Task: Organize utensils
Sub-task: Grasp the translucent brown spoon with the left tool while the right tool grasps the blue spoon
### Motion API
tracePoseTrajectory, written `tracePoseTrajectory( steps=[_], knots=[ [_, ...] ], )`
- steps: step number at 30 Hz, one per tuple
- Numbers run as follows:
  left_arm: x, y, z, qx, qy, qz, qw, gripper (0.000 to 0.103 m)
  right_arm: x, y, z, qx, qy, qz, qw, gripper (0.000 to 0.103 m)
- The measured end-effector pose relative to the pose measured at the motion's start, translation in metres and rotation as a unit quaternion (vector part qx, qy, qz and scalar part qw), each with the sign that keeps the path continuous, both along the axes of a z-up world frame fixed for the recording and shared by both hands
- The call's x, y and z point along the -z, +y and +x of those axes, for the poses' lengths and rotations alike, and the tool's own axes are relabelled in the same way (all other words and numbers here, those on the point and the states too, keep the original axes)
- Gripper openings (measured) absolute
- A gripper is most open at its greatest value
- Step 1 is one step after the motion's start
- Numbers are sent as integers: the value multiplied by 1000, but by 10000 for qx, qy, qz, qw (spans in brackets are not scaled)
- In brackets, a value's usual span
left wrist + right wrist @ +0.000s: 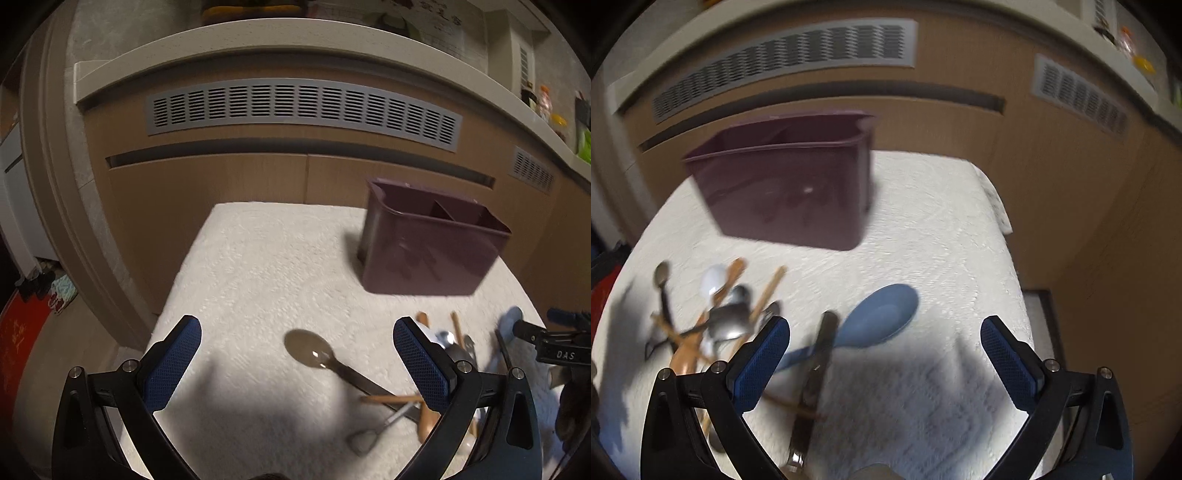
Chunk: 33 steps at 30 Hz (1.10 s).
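The left hand-held gripper (pixel 297 363), its blue-padded fingers (pixel 173 363) spread wide and empty, hovers over a bench (pixel 258 266) covered in white textured cloth. A metal spoon (pixel 314 350) lies between the fingers, beside a heap of wooden and metal utensils (pixel 417 398). A dark purple divided utensil holder (pixel 428 243) stands beyond.

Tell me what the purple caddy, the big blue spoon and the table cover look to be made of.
Purple caddy: looks like moulded plastic, with smooth walls carrying a soft sheen and faint reflections.
Blue spoon: probably plastic or silicone, uniform matte colour with no metallic glint; blur leaves it open.
Table cover: white textile, seemingly quilted or embossed, judging by its raised woven pattern.
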<state>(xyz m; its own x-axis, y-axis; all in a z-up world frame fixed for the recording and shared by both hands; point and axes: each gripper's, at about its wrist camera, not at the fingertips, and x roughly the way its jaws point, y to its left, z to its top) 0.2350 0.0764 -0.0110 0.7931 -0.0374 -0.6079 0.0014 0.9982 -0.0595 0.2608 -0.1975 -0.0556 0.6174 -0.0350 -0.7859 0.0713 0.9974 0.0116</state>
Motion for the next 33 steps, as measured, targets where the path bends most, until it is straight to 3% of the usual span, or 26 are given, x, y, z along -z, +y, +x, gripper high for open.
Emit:
tracePoseTrajectory(
  steps=[4, 8, 10, 12, 17, 20, 23, 25, 27, 29, 31, 32, 33],
  knots=[
    [8, 11, 8, -120, 157, 19, 9998, 103, 20, 13, 19, 137, 315, 219, 9992, 98],
    [19, 13, 10, 2, 538, -138, 9985, 103, 26, 41, 32, -467, 244, 350, 9980, 80],
    [23, 10, 9, 70, 651, -159, 9977, 103, 26, 52, 36, -889, 139, 414, 9951, 66],
    [27, 7, 10, 83, 736, -155, 9971, 103, 25, 63, 35, -1341, 100, 349, 9903, 47],
    [43, -6, 22, 251, 1367, -320, 9898, 103, 12, 67, 24, -1787, -22, 26, 9839, 31],
    [53, -14, 31, 365, 1744, -310, 9835, 103, 4, 51, 15, -1695, -167, 17, 9854, 31],
    [60, -13, 42, 130, 2128, -409, 9762, 103, 0, 36, 2, -1514, -262, -106, 9881, 33],
    [63, -10, 49, 30, 2226, -644, 9728, 102, 1, 24, -4, -1363, -326, -251, 9898, 43],
    [62, -15, 55, 44, 2183, -622, 9739, 98, 0, 11, -8, -1193, -397, -315, 9916, 63],
    [62, -21, 64, 38, 2180, -546, 9744, 98, 0, 3, -14, -995, -473, -300, 9935, 72],
    [63, -33, 73, 180, 2126, -474, 9758, 94, 1, -3, -16, -863, -461, -270, 9948, 75],
    [61, -38, 77, 283, 2086, -452, 9765, 81, 2, -10, -19, -813, -423, -274, 9954, 75],
    [60, -45, 81, 386, 2032, -350, 9777, 75, 4, -10, -18, -767, -390, -304, 9958, 75]
  ],
)
